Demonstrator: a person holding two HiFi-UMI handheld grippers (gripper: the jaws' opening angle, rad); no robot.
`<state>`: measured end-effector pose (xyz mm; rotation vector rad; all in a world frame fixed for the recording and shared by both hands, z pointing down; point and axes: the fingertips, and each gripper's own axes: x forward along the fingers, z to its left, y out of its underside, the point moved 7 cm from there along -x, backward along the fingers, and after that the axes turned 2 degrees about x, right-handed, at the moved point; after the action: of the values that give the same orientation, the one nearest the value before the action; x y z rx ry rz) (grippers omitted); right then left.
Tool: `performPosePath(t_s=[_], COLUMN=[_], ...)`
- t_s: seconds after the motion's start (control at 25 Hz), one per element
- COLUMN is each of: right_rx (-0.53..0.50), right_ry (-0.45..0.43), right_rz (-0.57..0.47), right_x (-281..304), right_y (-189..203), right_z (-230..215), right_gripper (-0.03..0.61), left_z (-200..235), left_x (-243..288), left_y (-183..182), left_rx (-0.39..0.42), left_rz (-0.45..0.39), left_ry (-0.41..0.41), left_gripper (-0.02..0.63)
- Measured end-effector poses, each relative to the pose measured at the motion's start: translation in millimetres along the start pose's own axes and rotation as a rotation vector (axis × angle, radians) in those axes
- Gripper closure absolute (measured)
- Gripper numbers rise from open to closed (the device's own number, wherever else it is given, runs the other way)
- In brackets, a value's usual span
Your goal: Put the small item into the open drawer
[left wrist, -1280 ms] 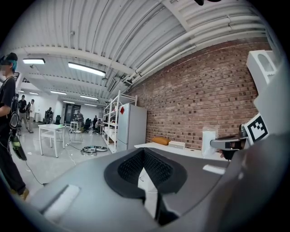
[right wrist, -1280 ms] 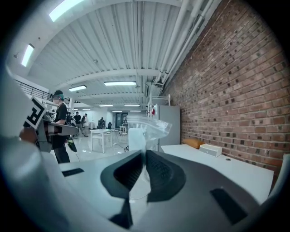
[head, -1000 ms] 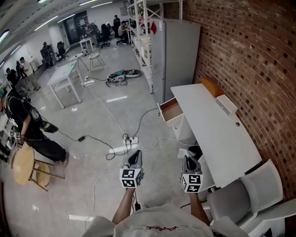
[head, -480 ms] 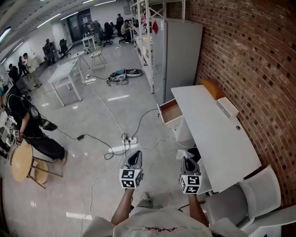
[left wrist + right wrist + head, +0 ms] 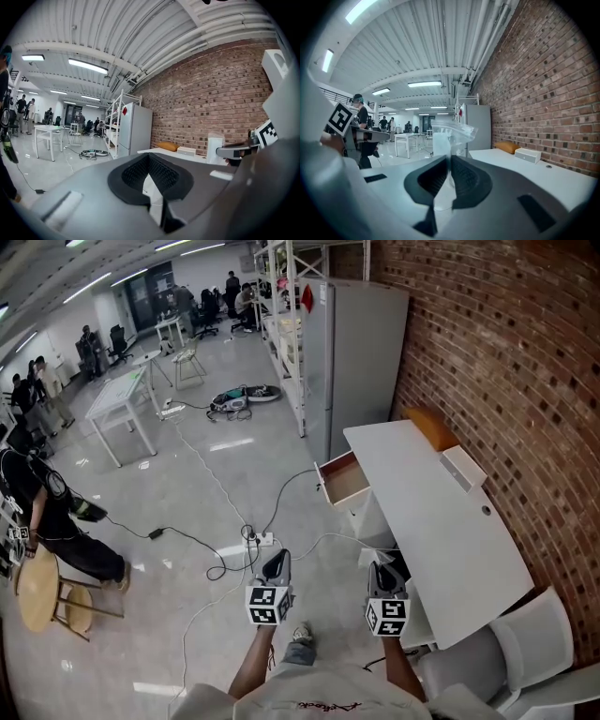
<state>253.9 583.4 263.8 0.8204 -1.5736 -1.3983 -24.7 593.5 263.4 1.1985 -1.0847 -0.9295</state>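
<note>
Beside the desk (image 5: pixel 441 521), the right gripper (image 5: pixel 449 169) pinches a clear bag (image 5: pixel 451 132) (the left gripper (image 5: pixel 149 165) has jaws together, empty).

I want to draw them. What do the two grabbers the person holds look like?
The left gripper and right gripper are both grey, with black ribbed jaws. Each carries a white cube with black square markers. The person wears a pale shirt; no sleeves cover the forearms.
</note>
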Motion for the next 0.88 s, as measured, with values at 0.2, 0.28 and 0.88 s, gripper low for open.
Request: performPosePath(t_s=[0.2,0.28,0.88], right_rx=[-0.011,-0.015,-0.027], right_ry=[0.016,0.017,0.018], right_rz=[-0.014,-0.018,-0.053], right_x=[56.9,79.1,231.4], right_y=[-21.1,-31.1,-71.5], right_z=[-5.5,-5.5,7.8], right_gripper=[0.552,0.552,0.552], left_z=[31.4,44.8,151.5], left_x=[49.1,65.8,171.3], left_y=[-15.1,-22.7,-52.5], left_rx=[-0.005,-0.005,0.002], left_rz=[-0.015,-0.020,-0.041], left_ry=[0.021,0.024,0.024], left_gripper=[0.604,0.604,0.604])
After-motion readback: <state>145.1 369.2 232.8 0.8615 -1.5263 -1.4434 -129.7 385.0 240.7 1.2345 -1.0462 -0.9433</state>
